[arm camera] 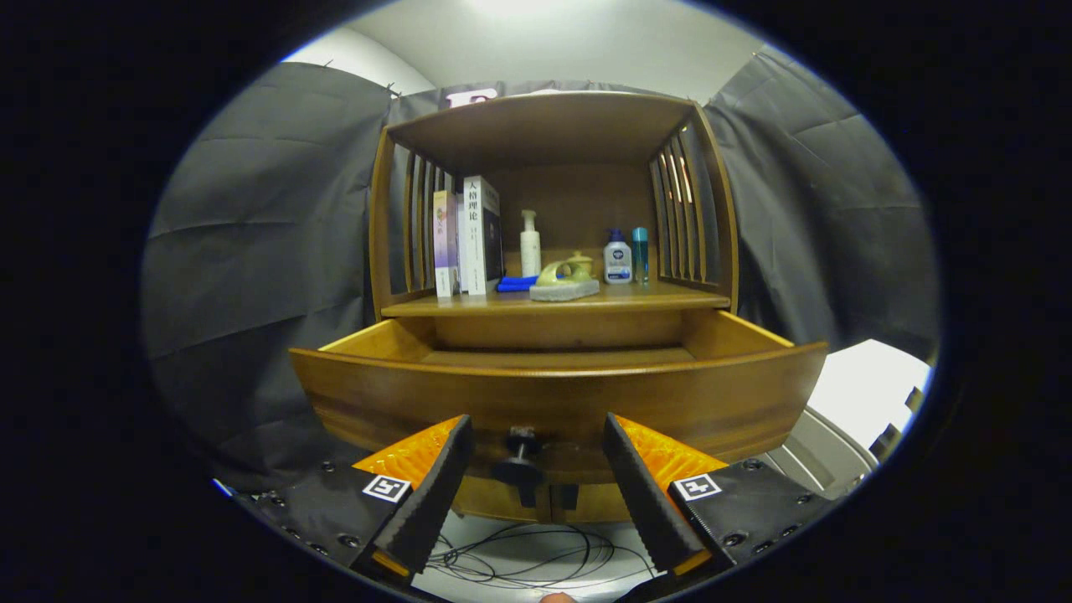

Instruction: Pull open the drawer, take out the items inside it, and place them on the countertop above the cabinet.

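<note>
The wooden drawer stands pulled out from the cabinet, its curved front just ahead of my fingers. Its black knob sits in the gap between the two fingers, with neither finger touching it. My gripper is open, orange and black fingers spread to either side of the knob. What shows of the drawer's inside is bare wood; the front panel hides the near part. On the countertop above the drawer lie a grey block with a yellow-green piece on it and a blue item.
Upright books stand at the countertop's left, a white pump bottle behind the block, and two small bottles to the right. Slatted side walls and a top shelf enclose the countertop. Black cables lie on the floor below. Cabinet doors sit under the drawer.
</note>
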